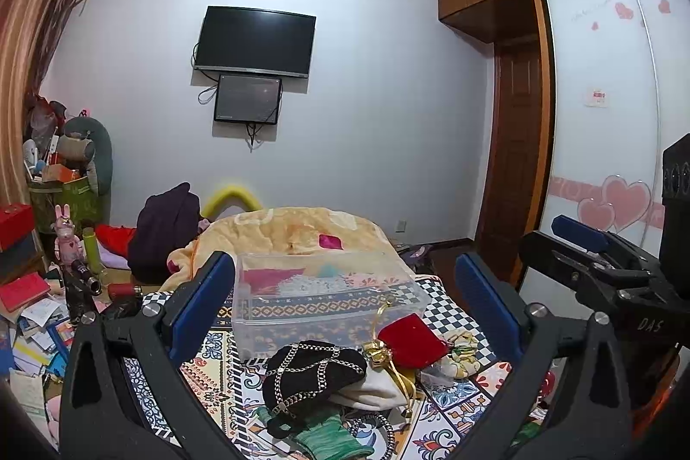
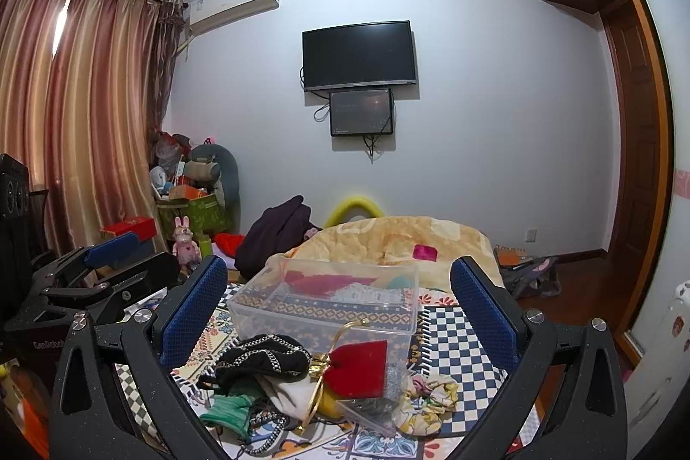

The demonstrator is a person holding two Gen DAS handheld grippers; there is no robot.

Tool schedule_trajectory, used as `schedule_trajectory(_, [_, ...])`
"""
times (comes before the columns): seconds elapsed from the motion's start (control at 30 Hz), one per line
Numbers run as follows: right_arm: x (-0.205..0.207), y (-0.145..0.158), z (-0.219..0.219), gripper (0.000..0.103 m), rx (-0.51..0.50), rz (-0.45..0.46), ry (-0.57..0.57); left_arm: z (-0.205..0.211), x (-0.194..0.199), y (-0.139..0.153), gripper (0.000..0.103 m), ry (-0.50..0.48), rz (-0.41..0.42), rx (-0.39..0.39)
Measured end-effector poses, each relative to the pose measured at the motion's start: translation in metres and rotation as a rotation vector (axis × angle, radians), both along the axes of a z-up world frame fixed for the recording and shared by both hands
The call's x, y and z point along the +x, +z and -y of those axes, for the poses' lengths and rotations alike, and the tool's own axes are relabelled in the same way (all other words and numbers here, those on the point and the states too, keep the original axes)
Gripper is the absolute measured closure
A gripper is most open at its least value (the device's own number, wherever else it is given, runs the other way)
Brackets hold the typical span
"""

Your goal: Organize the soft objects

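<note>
I hold my left gripper (image 1: 340,305) and right gripper (image 2: 338,309) both spread wide and empty, above the heap of soft things; red velvet pouch (image 2: 360,367), black chain-trimmed hat (image 2: 263,358), floral scrunchie (image 2: 427,395), just before the clear plastic box (image 2: 327,302) on the patterned bedspread (image 2: 453,335)

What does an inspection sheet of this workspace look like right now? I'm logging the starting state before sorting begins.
Surface: patterned bedcover, part tiled, part checkered.
Job's things: clear plastic bin behind a pile with a red pouch, black chain-trimmed item, green knit piece, floral scrunchie.
Clutter: yellow blanket, dark garment; books and papers beside the bed.
Grippers: left claw open, empty; right claw open, empty.
Cables: cords hang below the wall TV.
Surroundings: curtains, air conditioner, wardrobe.
</note>
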State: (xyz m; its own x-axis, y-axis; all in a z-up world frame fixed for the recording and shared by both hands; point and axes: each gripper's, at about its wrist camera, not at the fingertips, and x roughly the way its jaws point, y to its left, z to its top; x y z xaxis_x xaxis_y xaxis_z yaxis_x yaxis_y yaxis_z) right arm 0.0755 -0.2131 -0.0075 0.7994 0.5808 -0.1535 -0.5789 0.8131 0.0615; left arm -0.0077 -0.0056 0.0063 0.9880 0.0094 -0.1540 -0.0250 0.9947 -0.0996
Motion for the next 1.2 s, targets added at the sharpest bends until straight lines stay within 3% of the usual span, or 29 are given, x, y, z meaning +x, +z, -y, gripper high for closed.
schedule_trajectory(1.2, [-0.0028,-0.0036,-0.0013,0.0,0.006,0.011,0.005,0.0005,-0.002,-0.0016,0.0,0.001,0.001,-0.003])
